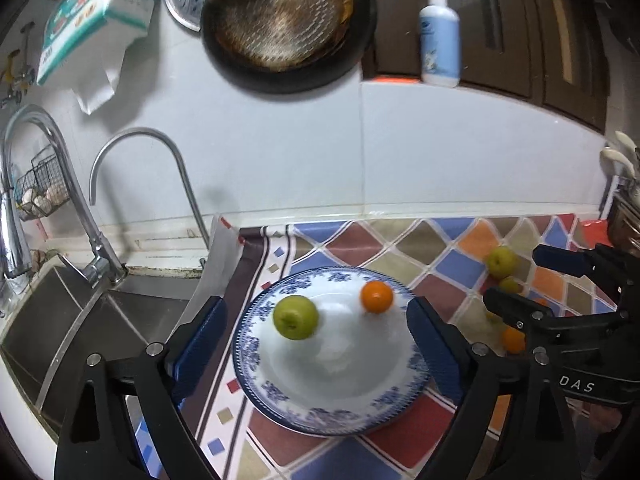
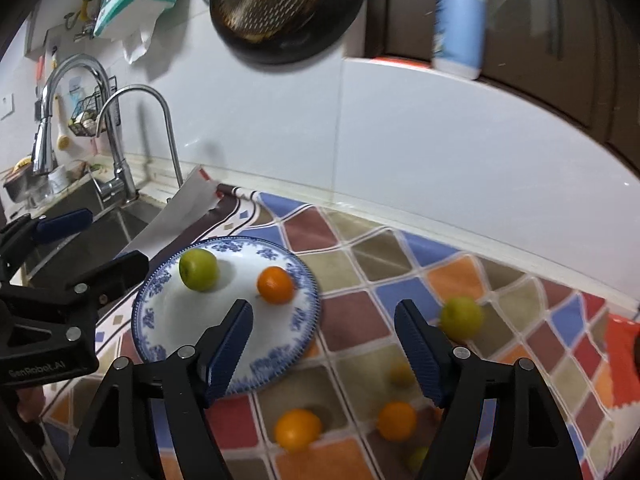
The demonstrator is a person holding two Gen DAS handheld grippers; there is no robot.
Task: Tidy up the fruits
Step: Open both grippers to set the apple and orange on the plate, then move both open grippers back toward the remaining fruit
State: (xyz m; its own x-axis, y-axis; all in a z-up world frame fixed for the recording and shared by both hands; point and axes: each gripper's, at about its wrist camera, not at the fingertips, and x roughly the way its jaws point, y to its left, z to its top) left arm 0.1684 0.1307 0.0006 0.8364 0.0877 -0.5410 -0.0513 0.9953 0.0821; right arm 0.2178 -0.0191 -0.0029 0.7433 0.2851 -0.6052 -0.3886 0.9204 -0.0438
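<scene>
A blue-and-white plate point(image 1: 280, 400) point(image 2: 160, 320) sits on the patterned counter mat. On it lie a green fruit point(image 1: 295, 317) point(image 2: 199, 269) and an orange point(image 1: 376, 297) point(image 2: 275, 285). My left gripper point(image 1: 316, 344) is open and empty, its jaws either side of the plate just above it. My right gripper point(image 2: 324, 344) is open and empty, above the mat at the plate's right edge; it also shows in the left wrist view point(image 1: 516, 280). Loose on the mat are a green fruit point(image 2: 461, 317) point(image 1: 501, 261), two oranges point(image 2: 298, 429) point(image 2: 397, 421) and smaller blurred fruits.
A steel sink point(image 1: 80, 320) with two faucets point(image 1: 132, 140) lies left of the mat. A dark pan point(image 1: 280, 28) and a tissue pack point(image 1: 100, 8) hang on the white wall. A lotion bottle point(image 1: 439, 36) stands on the ledge. A rack with utensils point(image 1: 624, 200) is at the far right.
</scene>
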